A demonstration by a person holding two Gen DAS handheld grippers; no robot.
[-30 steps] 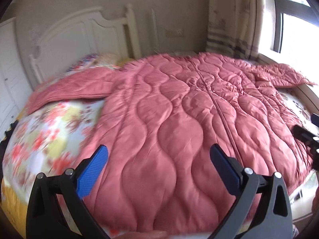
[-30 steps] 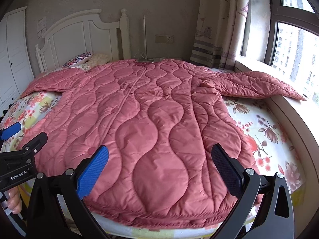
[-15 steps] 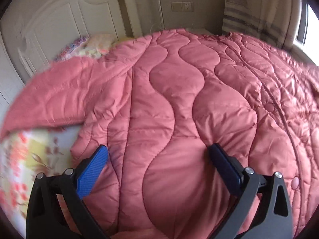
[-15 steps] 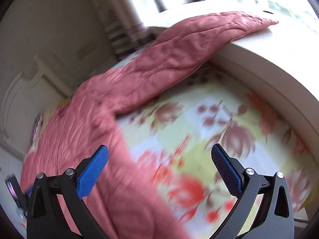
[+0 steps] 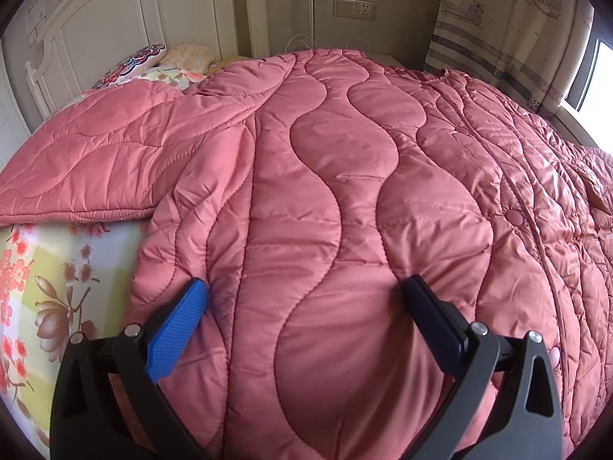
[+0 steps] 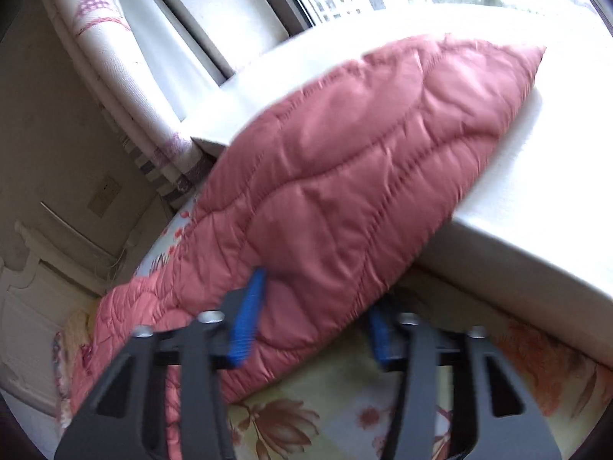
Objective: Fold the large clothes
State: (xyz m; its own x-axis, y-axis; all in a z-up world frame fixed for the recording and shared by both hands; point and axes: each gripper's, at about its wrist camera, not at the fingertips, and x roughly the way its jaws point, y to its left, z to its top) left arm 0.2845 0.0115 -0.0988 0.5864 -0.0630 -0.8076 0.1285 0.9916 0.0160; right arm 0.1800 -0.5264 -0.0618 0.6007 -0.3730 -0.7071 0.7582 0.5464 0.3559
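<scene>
Your pink quilted coat (image 5: 325, 207) lies spread flat over the bed, front up, its snap placket running down the right part of the left wrist view. One sleeve (image 5: 99, 161) stretches out to the left across the floral bedsheet (image 5: 46, 276), toward the pillows (image 5: 153, 65) by the white headboard (image 5: 115, 19). The other sleeve (image 6: 364, 161) reaches off the bed's far side, and its cuff end rests on the white window ledge (image 6: 536, 176) beside the curtain (image 6: 115, 57).

Your left hand-held gripper (image 5: 306, 310) stands wide, with its two tips pressed down into the coat's padding near the side seam; a broad panel of quilting lies between them, yet the pads do not clamp it. The blue pad (image 5: 176, 329) on the left sits just inside the coat's edge, next to the bare sheet.

Your right hand-held gripper (image 6: 318, 326) has just been closing, and the sleeve is between its jaws. They stand narrow now, one blue pad (image 6: 247, 322) against the sleeve's upper face and the other tucked under its lower edge, so the sleeve is pinched partway along its length, just above the floral sheet. This view is tilted and somewhat blurred, so how firmly the lower pad bites is hard to judge.
</scene>
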